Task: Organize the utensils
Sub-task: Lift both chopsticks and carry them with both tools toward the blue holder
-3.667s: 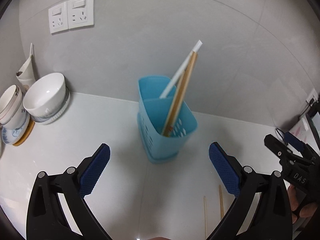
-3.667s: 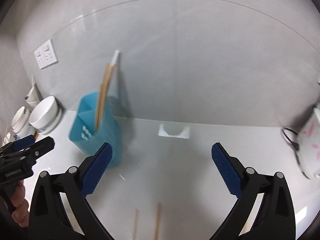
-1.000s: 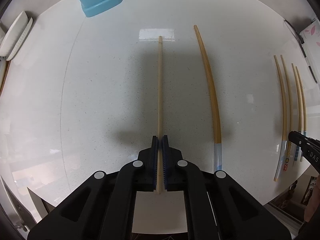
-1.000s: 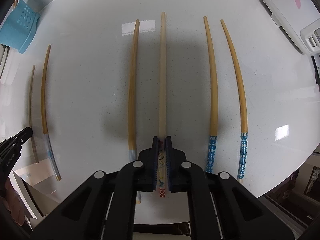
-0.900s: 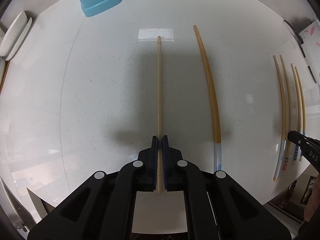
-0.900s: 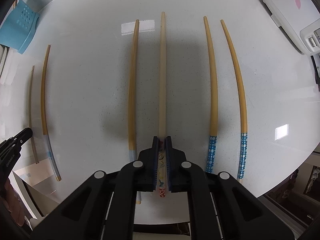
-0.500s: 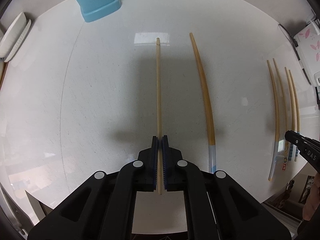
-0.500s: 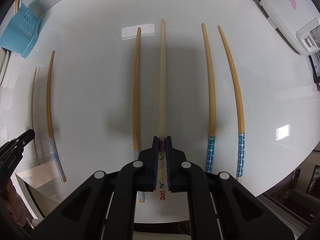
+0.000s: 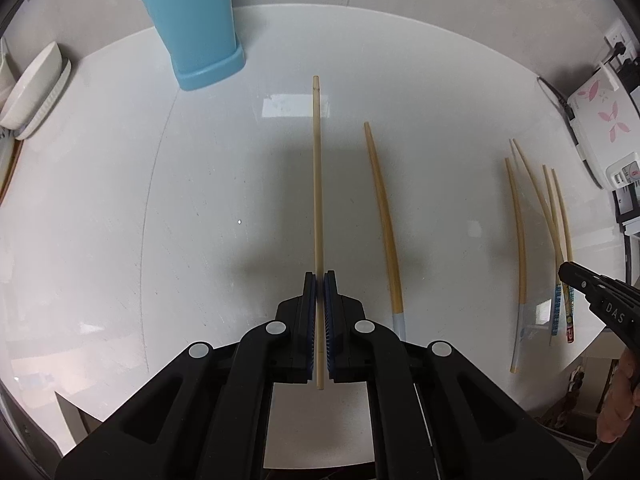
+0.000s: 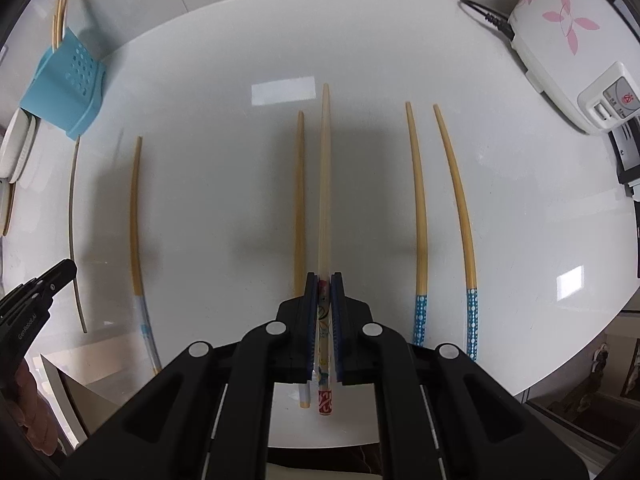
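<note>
You are looking down on a white countertop (image 9: pixel 120 200) whose curved front edge runs just behind both tools, with bare surface to the left of your left-hand tool. The blue utensil holder (image 9: pixel 196 28) stands at the far left by the wall, well apart from the loose chopsticks, its top cut off in the left view; in the right view a few sticks poke out of it. The white appliance with pink flowers (image 10: pixel 560 32) sits at the far right edge, partly out of frame. A white bowl (image 9: pixel 28 88) is only half visible at the left margin. Your left gripper (image 9: pixel 319 280) is clamped tight on a plain thin chopstick (image 9: pixel 317 168), which points away over the counter. Your right gripper (image 10: pixel 324 280) is likewise pinched shut on a pale chopstick with a patterned end (image 10: pixel 325 184), the red tip jutting out behind the pads. Lying loose are a white-ended chopstick (image 9: pixel 384 224) between the tools, another (image 10: pixel 299 200) just beside the held one, and two blue-dotted chopsticks (image 10: pixel 418 208) to its right. Whether either held stick's far tip touches the counter is unclear.
</note>
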### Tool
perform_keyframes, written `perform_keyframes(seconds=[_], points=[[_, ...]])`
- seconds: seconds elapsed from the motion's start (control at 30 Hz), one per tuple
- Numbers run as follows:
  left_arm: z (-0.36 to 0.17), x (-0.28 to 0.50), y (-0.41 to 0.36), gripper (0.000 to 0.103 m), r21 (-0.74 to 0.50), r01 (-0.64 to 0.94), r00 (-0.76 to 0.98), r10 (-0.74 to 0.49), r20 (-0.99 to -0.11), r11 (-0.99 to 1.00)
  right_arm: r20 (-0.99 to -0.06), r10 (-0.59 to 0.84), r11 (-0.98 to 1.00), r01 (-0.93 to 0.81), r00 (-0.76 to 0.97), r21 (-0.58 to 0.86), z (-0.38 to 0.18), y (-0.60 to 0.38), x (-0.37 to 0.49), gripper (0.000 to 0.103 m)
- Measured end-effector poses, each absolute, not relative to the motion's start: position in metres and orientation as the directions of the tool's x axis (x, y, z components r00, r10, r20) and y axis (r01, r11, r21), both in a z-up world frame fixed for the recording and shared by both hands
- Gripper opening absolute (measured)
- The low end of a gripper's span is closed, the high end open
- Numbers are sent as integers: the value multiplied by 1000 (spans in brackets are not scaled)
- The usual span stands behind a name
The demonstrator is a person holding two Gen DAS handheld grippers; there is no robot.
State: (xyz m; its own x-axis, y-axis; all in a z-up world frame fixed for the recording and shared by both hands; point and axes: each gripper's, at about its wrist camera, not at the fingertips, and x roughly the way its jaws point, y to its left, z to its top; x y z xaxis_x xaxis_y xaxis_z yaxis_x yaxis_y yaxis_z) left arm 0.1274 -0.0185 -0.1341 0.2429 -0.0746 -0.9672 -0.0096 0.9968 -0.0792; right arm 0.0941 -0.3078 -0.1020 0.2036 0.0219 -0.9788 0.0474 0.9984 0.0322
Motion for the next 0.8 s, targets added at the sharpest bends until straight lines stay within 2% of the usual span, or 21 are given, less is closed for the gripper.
perform_keyframes(seconds=[0.37,0.8], points=[[-109,135,-23,3,-99,-2,327,-93,-941,995,-946,70,997,19,318,80,-65,-295,101,6],[-75,148,-7,3,-116,-27,431,-93,-898,993,-864,174,985,-86,472,152,-14,-263,105,6]])
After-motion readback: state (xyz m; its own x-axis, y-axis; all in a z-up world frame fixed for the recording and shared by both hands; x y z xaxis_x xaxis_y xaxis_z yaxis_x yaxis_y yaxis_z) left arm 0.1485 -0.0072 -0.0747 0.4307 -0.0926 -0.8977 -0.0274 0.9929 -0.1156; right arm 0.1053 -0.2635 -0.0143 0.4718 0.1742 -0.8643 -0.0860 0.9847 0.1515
